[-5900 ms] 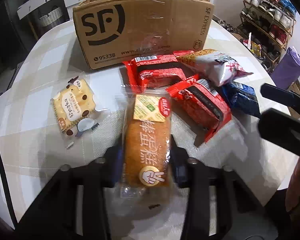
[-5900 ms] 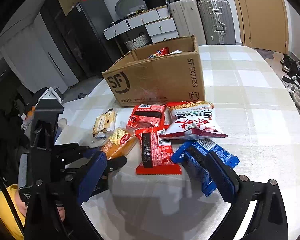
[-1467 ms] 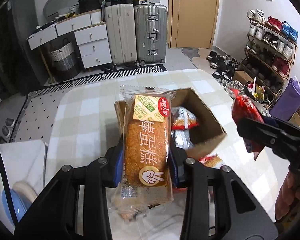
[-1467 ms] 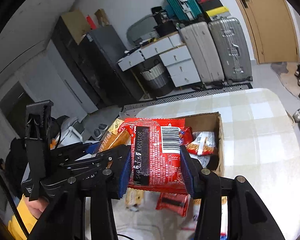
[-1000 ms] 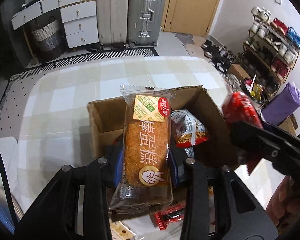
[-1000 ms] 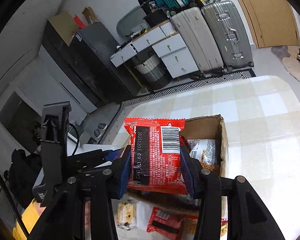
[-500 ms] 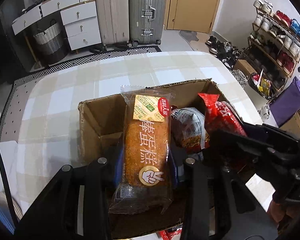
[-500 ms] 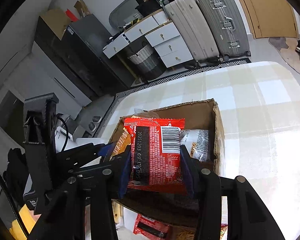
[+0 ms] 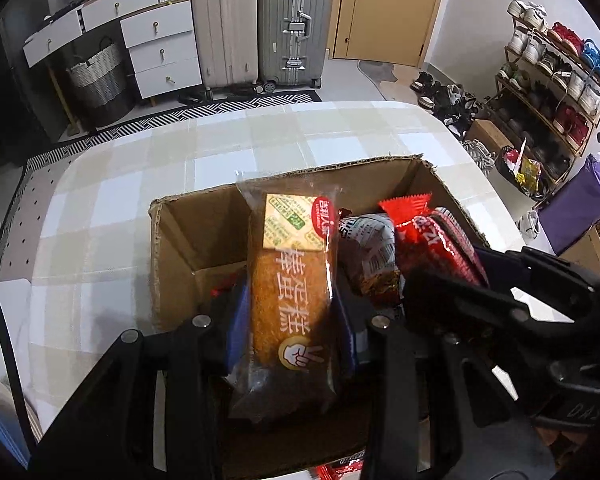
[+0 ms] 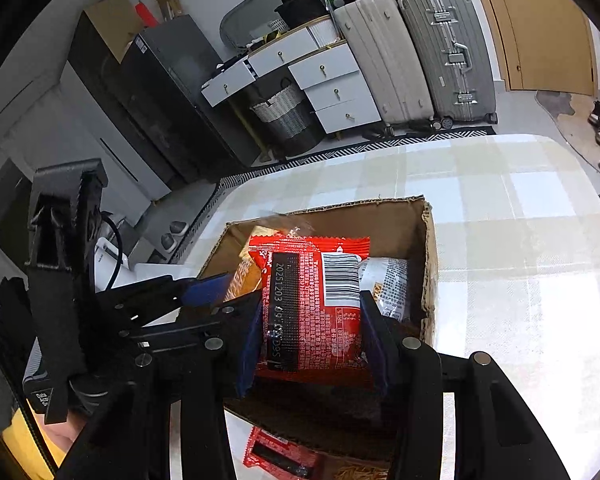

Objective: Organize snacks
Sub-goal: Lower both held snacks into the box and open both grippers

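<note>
Both snacks gripped, above cardboard box (image 9: 180, 240)

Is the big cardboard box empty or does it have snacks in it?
Not empty. The cardboard box is open on top, and a white snack bag already lies inside.

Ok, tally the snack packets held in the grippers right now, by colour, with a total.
orange cake packet, in the left gripper: 1
red packet, in the right gripper: 1
Total: 2
</note>
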`<state>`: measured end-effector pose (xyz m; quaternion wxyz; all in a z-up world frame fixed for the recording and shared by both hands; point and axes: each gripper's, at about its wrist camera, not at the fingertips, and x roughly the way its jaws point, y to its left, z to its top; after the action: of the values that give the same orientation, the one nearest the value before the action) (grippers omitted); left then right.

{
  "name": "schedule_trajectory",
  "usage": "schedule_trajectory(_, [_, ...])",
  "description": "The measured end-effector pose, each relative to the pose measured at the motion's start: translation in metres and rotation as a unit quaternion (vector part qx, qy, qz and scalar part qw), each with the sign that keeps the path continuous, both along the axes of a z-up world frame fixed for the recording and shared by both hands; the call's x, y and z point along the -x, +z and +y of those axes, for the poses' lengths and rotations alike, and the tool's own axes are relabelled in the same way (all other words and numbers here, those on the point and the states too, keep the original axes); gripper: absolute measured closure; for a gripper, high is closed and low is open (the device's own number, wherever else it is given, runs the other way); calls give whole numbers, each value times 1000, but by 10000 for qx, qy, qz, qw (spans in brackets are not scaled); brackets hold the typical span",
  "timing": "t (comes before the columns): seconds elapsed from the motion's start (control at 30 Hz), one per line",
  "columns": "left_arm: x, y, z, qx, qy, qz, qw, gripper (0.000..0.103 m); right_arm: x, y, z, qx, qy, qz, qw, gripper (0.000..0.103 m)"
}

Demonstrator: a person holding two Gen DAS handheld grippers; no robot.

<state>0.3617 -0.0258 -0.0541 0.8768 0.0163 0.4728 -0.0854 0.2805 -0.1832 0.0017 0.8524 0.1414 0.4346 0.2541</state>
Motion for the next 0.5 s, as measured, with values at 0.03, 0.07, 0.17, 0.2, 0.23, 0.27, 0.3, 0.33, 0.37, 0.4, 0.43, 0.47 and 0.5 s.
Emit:
schedule_trajectory(0.03, [0,0,-1,12,1,10,10000,69,0,0,0,-3,-3,6,10000,58])
schedule_trajectory(0.07, [0,0,0,26,7,5,10000,69,0,0,0,4,-9,-3,10000,58])
schedule_trajectory(0.17, [3,3,3,67,20,-29,10000,69,-1,-1,1,59,-16,-12,10000,58])
schedule_trajectory(0.2, [3,3,4,85,26,-29,10000,69,-1,-1,2,94,-16,-16,10000,58])
schedule_trajectory(0.23, [4,3,5,96,30,-15,9999,69,-1,0,3,131,-18,-26,9999,58])
schedule_trajectory(0.27, [4,4,5,103,33,2,9999,69,-1,-1,3,158,-16,-27,9999,58])
schedule_trajectory(0.3, [5,4,6,96,38,5,9999,69,-1,0,3,163,-10,-24,9999,57])
schedule_trajectory(0.33, [5,5,6,88,42,7,10000,69,-1,-1,3,166,-13,-25,9999,57])
schedule_trajectory(0.37, [6,6,6,59,56,11,10000,66,-1,0,3,181,-23,-23,9998,57])
schedule_trajectory(0.4, [6,7,6,26,74,16,10000,65,-1,-1,4,197,-30,-17,9998,57])
schedule_trajectory(0.43, [6,8,6,9,79,18,10000,64,-1,-1,4,216,-34,-16,9998,57])
schedule_trajectory(0.47, [7,9,6,4,88,2,10000,63,-1,0,5,250,-32,-5,9997,57])
schedule_trajectory(0.5, [8,11,7,-19,117,-18,9999,61,0,0,6,287,-23,2,9996,57])
